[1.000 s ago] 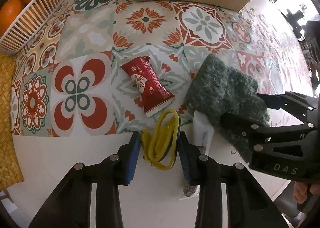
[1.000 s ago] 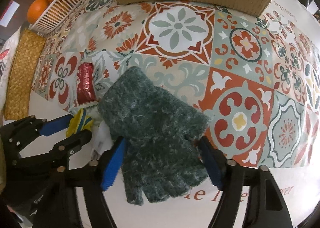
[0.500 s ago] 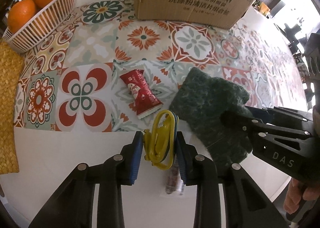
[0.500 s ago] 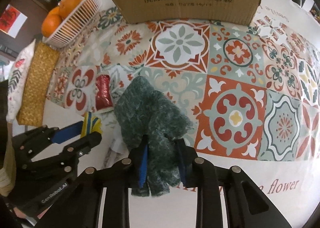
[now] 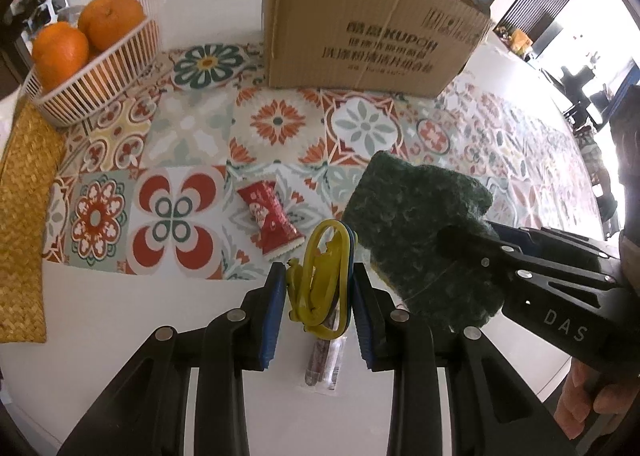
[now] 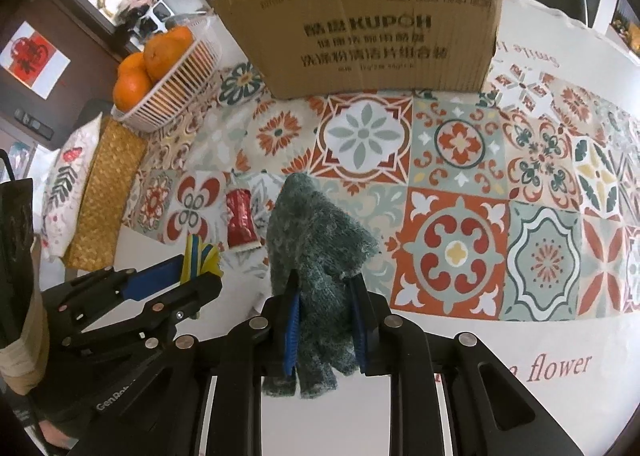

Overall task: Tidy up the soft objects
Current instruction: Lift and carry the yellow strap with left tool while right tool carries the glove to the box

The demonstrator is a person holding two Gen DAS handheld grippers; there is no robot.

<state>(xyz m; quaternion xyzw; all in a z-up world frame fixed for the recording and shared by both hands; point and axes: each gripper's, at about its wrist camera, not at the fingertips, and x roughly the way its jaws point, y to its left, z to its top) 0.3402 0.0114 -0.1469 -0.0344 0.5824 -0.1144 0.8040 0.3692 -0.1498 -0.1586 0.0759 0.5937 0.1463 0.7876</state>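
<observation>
The left gripper (image 5: 318,308) pinches a yellow band (image 5: 320,280) between its fingers while the right gripper's (image 6: 326,330) jaws are closing on a green glove (image 6: 316,252) (both lifted, likely bound for the box (image 6: 372,24) ahead).

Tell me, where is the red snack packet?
In the left wrist view, the red snack packet lies on the patterned tablecloth, just left of the yellow bands.
</observation>
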